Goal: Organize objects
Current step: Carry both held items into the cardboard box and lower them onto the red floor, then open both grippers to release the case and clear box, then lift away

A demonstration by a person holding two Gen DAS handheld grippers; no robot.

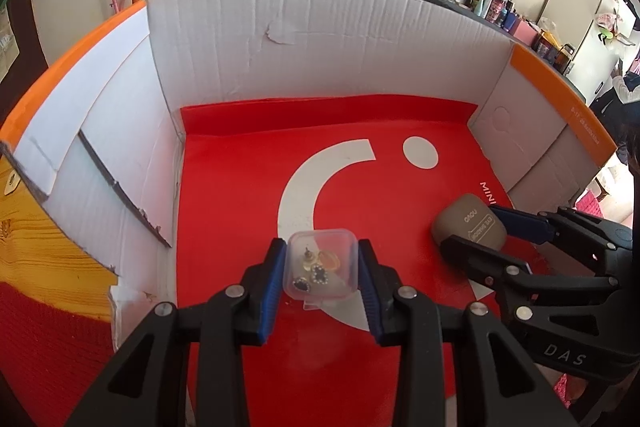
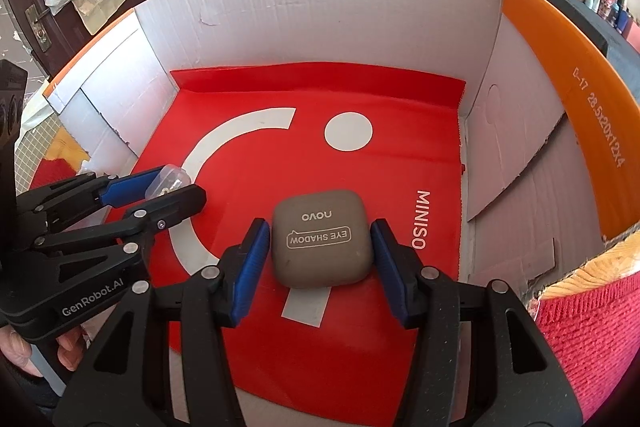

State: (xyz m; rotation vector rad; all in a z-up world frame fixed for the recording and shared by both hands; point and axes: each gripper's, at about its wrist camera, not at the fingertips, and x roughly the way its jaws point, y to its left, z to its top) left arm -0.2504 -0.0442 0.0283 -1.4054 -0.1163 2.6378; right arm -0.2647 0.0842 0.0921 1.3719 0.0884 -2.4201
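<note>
Left fingers [image 1: 321,251] partly closed, blue ribbed pads pressing both sides of small clear plastic box [image 1: 320,269]. Inside it, earrings [image 1: 316,273]: dark, gold and amber pieces. Sits at 12 o'clock from the left camera, low over red paper bag [image 1: 240,167], glossy, printed with a white arc and dot.

At 3 o'clock of that, right fingers [image 2: 320,231] about as far apart, flanking taupe eye-shadow case [image 2: 322,243]: matte, square, rounded corners, lying flat on the bag. Pads right against its sides; cannot tell whether pressing.

Farther, at 12 o'clock, white corrugated wall of cardboard carton [image 1: 320,39], creased, orange along its side flaps.
</note>
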